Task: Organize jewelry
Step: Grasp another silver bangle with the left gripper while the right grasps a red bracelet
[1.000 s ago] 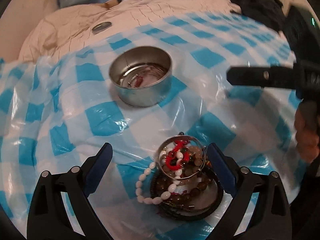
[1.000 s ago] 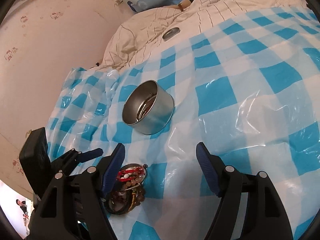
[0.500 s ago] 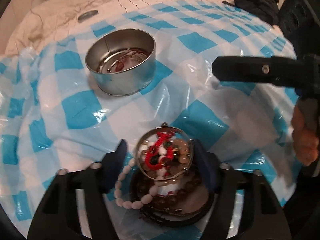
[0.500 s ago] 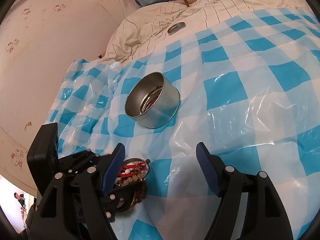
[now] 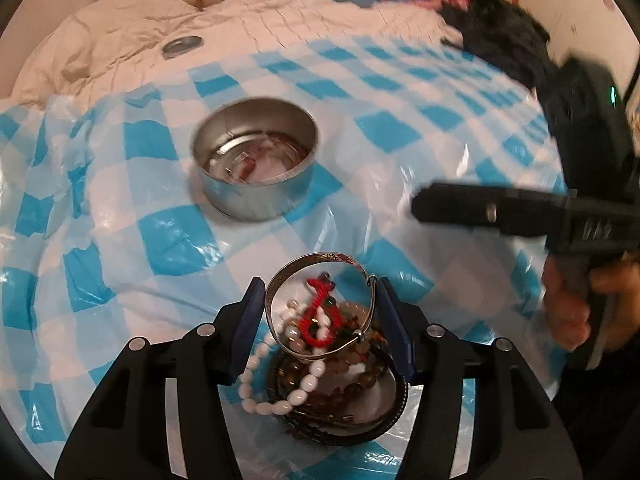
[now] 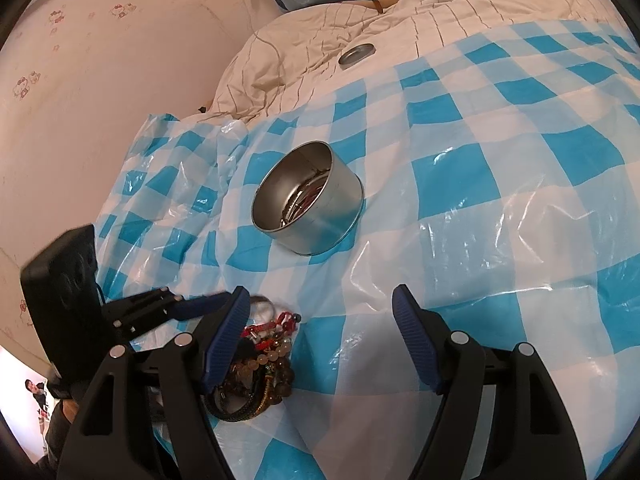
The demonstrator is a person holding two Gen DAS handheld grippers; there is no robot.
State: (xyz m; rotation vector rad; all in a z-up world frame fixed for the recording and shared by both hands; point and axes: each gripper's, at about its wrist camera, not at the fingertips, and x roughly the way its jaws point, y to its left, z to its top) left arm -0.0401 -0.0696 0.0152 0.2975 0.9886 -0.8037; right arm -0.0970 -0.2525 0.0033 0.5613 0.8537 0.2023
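Checked blue-and-white plastic sheet (image 5: 120,240) covers the bed, with a cream quilt (image 5: 120,40) beyond it on which a small round metal lid (image 5: 182,45) lies. Left of centre in the left wrist view stands a round metal tin (image 5: 256,184), open at the top, with a few pieces of jewelry lying at its bottom. Nearer the camera, well apart from the tin, a pile of bracelets (image 5: 340,392) rests on the sheet: white beads (image 5: 280,396), brown beads and dark bands. A silver bangle (image 5: 320,304) stands tilted above the pile, with a red cord piece (image 5: 320,320) showing through it. The left gripper (image 5: 322,316) is closing its jaws; the blue pads sit against both sides of the bangle and grip it.

To the right, a hand (image 5: 576,312) holds the right gripper (image 6: 320,344), whose black finger reaches across the sheet. In the right wrist view its jaws stand wide apart, with only the sheet between them, and the pile lies just beside its left pad. A dark garment (image 5: 500,44) lies at the far right of the bed.
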